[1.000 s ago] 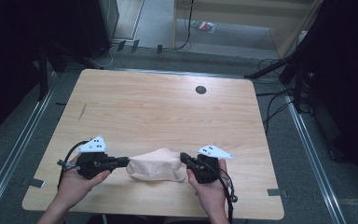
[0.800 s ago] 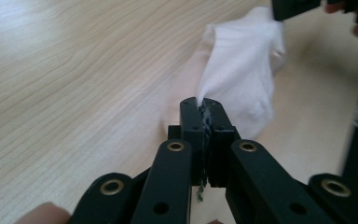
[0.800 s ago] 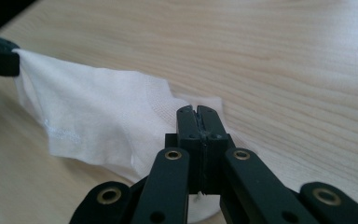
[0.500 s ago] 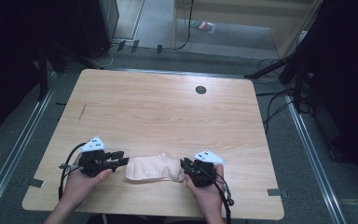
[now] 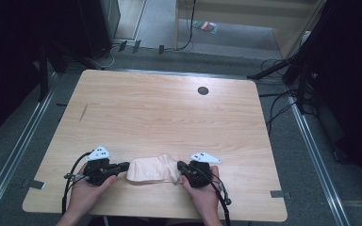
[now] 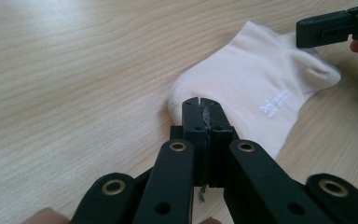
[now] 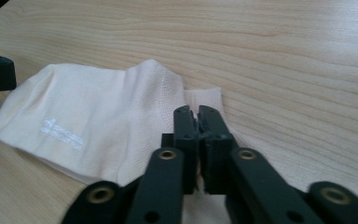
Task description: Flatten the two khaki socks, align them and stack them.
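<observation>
A pale sock [image 5: 152, 169] lies flat on the wooden desk [image 5: 169, 113], close to its near edge at about six o'clock, folded over on itself so that the toe end points towards nine o'clock and the cuff and heel towards three. The left hand-held gripper [image 5: 124, 165] sits at the toe end with its jaws pressed together; in the left gripper view its tips [image 6: 200, 106] rest at the sock's edge, and whether any fabric is pinched between them cannot be told. The right hand-held gripper [image 5: 181, 165] is likewise closed, its tips [image 7: 189, 114] lying over the cuff end, and again a grip on cloth is not clear. Judging by the tidy doubled shape, the folding looks largely done. What seems left is to let go, draw both tools clear, and perhaps press the fold flat.
</observation>
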The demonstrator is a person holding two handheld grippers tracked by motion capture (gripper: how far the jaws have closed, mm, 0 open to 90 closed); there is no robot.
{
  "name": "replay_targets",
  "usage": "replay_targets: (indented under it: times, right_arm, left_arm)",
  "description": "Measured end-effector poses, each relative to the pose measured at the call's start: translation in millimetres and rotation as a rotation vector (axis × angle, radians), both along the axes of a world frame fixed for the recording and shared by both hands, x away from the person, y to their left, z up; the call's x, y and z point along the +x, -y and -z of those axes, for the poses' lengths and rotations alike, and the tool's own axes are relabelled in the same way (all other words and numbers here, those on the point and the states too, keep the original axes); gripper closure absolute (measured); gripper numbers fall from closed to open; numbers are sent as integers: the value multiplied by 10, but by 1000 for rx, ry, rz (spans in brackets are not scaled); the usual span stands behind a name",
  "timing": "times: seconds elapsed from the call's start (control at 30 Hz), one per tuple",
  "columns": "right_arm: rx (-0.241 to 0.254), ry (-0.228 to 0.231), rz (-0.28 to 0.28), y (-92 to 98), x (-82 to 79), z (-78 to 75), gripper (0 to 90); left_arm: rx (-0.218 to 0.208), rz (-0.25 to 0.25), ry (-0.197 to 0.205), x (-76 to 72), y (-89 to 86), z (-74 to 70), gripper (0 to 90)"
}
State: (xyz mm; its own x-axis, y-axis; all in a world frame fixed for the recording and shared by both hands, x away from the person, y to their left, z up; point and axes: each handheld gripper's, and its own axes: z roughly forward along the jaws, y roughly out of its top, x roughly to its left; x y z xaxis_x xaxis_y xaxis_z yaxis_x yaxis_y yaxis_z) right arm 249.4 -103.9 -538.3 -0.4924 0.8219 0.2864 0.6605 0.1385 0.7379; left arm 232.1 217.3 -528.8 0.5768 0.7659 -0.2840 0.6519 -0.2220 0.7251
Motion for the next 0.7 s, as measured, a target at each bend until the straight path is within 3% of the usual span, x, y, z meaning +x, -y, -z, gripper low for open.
replay_targets:
  times: [0.03, 0.1, 0.2, 0.23, 0.27, 0.3, 0.4, 0.5, 0.53, 0.57, 0.6, 0.63, 0.7]
  right_arm:
    - [9, 9, -4, 5, -9, -22, 896]
    - [30, 27, -10, 17, -35, -78, 899]
    - [35, 46, -5, 30, -59, -125, 900]
    - [39, 45, 1, 54, -57, -131, 897]
    - [39, 45, 1, 54, -57, -131, 897]
    - [45, 37, 5, 66, -45, -111, 893]
    - [32, 39, 0, 62, -30, -77, 892]
    - [22, 46, -9, 54, -26, -76, 892]
    - [13, 53, -8, 52, -18, -69, 892]
    - [13, 53, -8, 52, -18, -69, 892]
    - [7, 52, -6, 52, -9, -62, 892]
    - [3, 56, -2, 56, 6, -52, 892]
    - [7, 57, -3, 56, 6, -56, 893]
  left_arm:
    - [2, -3, 28, -14, -17, -42, 900]
    - [2, -6, 46, -25, -36, -90, 900]
    - [0, -15, 45, -27, -62, -100, 900]
    - [-17, -17, 5, -2, -76, -57, 843]
    - [-17, -17, 5, -2, -76, -57, 738]
    - [-26, -27, -43, 30, -54, 14, 652]
    - [-19, -33, -58, 40, 2, 61, 544]
    - [16, -41, -63, 53, 106, 98, 586]
    - [27, -44, -46, 42, 134, 102, 733]
    - [27, -44, -46, 42, 134, 102, 797]
    - [28, -47, -31, 34, 126, 88, 797]
    - [34, -48, -4, 15, 111, 56, 877]
    - [34, -48, 12, 0, 103, 38, 884]
